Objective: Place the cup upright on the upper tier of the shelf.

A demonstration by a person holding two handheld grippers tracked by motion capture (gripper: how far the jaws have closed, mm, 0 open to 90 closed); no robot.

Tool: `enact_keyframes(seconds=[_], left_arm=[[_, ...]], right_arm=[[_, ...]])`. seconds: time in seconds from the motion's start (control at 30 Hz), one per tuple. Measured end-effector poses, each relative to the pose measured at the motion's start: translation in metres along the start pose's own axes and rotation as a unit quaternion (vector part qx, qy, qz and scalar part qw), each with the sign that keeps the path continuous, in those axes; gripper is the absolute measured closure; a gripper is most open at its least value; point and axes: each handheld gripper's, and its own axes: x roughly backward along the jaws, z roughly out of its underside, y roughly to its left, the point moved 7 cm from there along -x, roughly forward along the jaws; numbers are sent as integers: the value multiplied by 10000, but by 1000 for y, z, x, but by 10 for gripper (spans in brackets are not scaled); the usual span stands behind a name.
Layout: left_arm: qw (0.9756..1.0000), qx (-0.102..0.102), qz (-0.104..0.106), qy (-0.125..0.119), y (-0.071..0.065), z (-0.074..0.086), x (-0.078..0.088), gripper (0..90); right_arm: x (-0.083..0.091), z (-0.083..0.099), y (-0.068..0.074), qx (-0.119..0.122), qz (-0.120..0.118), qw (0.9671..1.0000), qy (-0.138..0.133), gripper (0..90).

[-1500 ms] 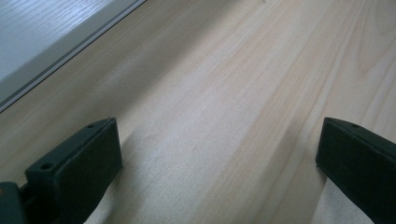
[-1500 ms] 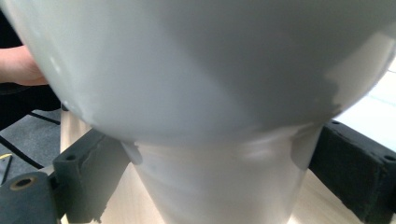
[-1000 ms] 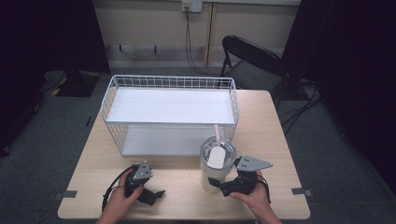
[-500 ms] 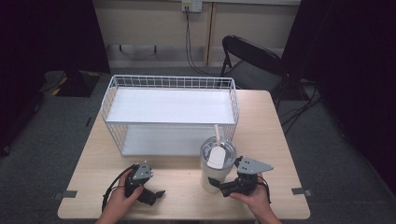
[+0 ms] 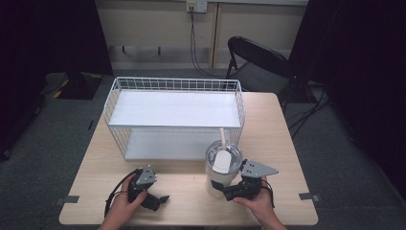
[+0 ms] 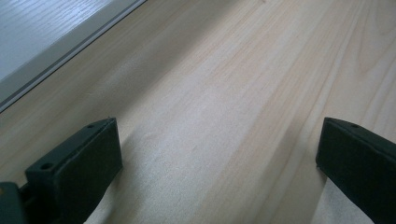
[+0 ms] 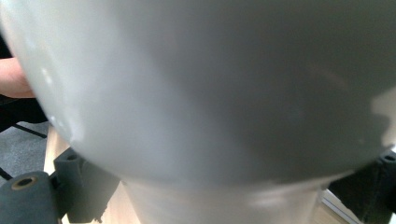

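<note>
A person sits at a wooden tabletop [image 5: 287,143] with 1 gripper in each hand. A pale tumbler [image 5: 221,167] with a lid and straw stands near the front edge, just before a white wire basket [image 5: 174,86]. The right gripper [image 5: 231,192] has its fingers spread around the tumbler's narrow base, seemingly not yet clamped. The left gripper [image 5: 160,201] rests apart, fingers wide and empty. A firm, level squeeze low down should prevent tipping.
</note>
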Motion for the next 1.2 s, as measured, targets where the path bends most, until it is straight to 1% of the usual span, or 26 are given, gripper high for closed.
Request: enact_keyframes(seconds=[0.07, 0.17, 0.3, 0.5, 0.77, 1.0, 1.2], left_arm=[[10000, -1, 0, 1, 0, 0, 0, 0], [10000, 2, 1, 0, 0, 0, 0, 0], [10000, -3, 0, 2, 0, 0, 0, 0], [10000, 1, 1, -1, 0, 0, 0, 0], [10000, 1, 1, -1, 0, 0, 0, 0], [10000, 0, 2, 1, 0, 0, 0, 0], [10000, 1, 0, 1, 0, 0, 0, 0]], right_arm=[[0, 0, 0, -10, -4, 10000, -11, 80], [-1, -1, 0, 46, 58, 10000, -33, 88], [0, -1, 1, 138, 68, 9999, -33, 97], [0, 0, 1, 156, 100, 9998, -62, 100], [0, -1, 4, 311, 81, 9995, -39, 102], [1, -1, 2, 223, 87, 9997, -23, 103], [1, -1, 2, 239, 68, 9997, 2, 103]])
